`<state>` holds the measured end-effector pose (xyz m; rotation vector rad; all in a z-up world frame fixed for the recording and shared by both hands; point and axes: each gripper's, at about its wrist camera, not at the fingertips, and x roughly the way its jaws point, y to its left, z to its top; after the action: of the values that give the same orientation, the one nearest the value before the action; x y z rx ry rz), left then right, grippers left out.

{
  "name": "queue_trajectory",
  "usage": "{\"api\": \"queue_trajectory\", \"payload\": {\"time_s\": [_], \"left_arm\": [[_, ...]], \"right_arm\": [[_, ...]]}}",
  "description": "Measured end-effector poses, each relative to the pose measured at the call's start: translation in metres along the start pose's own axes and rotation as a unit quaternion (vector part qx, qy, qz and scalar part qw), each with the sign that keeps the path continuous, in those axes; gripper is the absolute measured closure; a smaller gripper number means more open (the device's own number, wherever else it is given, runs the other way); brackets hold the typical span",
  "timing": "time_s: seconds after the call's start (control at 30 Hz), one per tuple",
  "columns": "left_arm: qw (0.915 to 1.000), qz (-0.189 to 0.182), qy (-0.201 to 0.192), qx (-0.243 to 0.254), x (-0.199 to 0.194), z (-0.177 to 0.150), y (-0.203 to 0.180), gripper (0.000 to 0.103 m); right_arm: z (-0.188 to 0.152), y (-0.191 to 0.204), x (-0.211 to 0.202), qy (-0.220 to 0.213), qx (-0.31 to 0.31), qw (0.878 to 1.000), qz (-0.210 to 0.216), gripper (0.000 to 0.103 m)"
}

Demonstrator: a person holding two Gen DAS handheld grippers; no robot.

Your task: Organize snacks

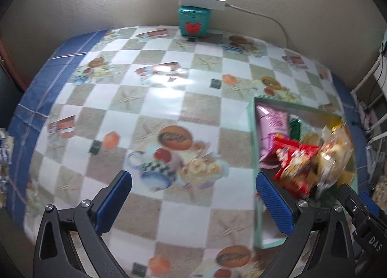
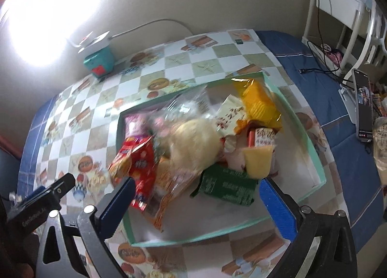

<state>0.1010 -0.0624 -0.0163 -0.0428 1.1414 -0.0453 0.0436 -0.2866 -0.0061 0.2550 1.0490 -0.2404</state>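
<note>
Both hand-held grippers, left (image 1: 193, 205) and right (image 2: 197, 205), stand spread and empty. We judge the snacks (image 2: 193, 142) in the box (image 2: 312, 147), centre frame, need sorting. We should pinch one packet at a time.

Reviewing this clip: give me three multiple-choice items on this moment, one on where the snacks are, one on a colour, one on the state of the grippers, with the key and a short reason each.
1. Where do the snack packets lie?
A. Piled in the shallow box
B. Spread over the tablecloth
C. On the white chair

2. What colour is the flat packet nearest the right gripper?
A. Pink
B. Dark green
C. Blue

3. How do the two grippers stand?
A. Both shut on packets
B. Left shut, right open
C. Both open, holding nothing

Key:
1 A: the packets sit inside the box, whose pale green walls surround them.
2 B: the green packet lies just ahead of the right gripper.
3 C: the fingers of the right gripper and the left gripper stand wide apart with nothing pressed between them.
</note>
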Motion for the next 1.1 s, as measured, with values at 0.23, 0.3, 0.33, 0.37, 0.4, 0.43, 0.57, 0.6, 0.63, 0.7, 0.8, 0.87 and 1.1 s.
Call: {"api": "queue_trajectory", "payload": {"time_s": [0.23, 0.3, 0.33, 0.37, 0.4, 0.43, 0.57, 0.6, 0.63, 0.7, 0.8, 0.87, 1.1], "left_arm": [[0.9996, 0.028, 0.003, 0.002, -0.015, -0.026, 0.018, 0.001], [0.9995, 0.033, 0.002, 0.003, -0.019, -0.035, 0.024, 0.001], [0.9994, 0.035, 0.003, 0.003, -0.02, -0.038, 0.026, 0.001], [0.9993, 0.038, 0.003, 0.004, -0.021, -0.041, 0.029, 0.001], [0.9991, 0.041, 0.003, 0.005, -0.023, -0.045, 0.031, 0.001], [0.999, 0.044, 0.001, 0.009, -0.025, -0.047, 0.033, 0.001], [0.9984, 0.052, -0.002, 0.021, -0.032, -0.056, 0.038, 0.001], [0.9985, 0.049, -0.001, 0.024, -0.033, -0.059, 0.039, 0.001], [0.9985, 0.048, 0.0, 0.027, -0.033, -0.06, 0.038, 0.001], [0.9982, 0.048, 0.003, 0.035, -0.034, -0.064, 0.038, 0.001], [0.9977, 0.051, 0.004, 0.045, -0.037, -0.069, 0.036, 0.001], [0.9976, 0.049, 0.004, 0.049, -0.039, -0.071, 0.036, 0.001], [0.9978, 0.048, -0.002, 0.045, -0.046, -0.075, 0.041, 0.001]], "right_arm": [[-0.028, 0.017, -0.011, -0.002, -0.029, 1.0, -0.002, 0.0], [-0.036, 0.02, -0.015, -0.005, -0.035, 0.999, -0.001, 0.0], [-0.039, 0.021, -0.017, -0.006, -0.037, 0.999, -0.001, 0.0], [-0.042, 0.022, -0.018, -0.005, -0.04, 0.999, -0.001, 0.0], [-0.047, 0.023, -0.019, -0.004, -0.042, 0.999, -0.001, 0.0], [-0.05, 0.024, -0.019, -0.002, -0.045, 0.999, -0.002, 0.0], [-0.06, 0.029, -0.02, 0.002, -0.057, 0.998, -0.002, 0.0], [-0.062, 0.03, -0.021, 0.003, -0.06, 0.998, -0.002, 0.0], [-0.063, 0.031, -0.021, 0.003, -0.061, 0.998, -0.002, 0.0], [-0.066, 0.034, -0.023, 0.003, -0.065, 0.998, -0.002, 0.0], [-0.07, 0.036, -0.025, 0.002, -0.069, 0.998, -0.006, 0.0], [-0.072, 0.037, -0.025, 0.001, -0.071, 0.997, -0.007, 0.0], [-0.076, 0.042, -0.029, -0.004, -0.082, 0.997, -0.011, 0.0]]}}
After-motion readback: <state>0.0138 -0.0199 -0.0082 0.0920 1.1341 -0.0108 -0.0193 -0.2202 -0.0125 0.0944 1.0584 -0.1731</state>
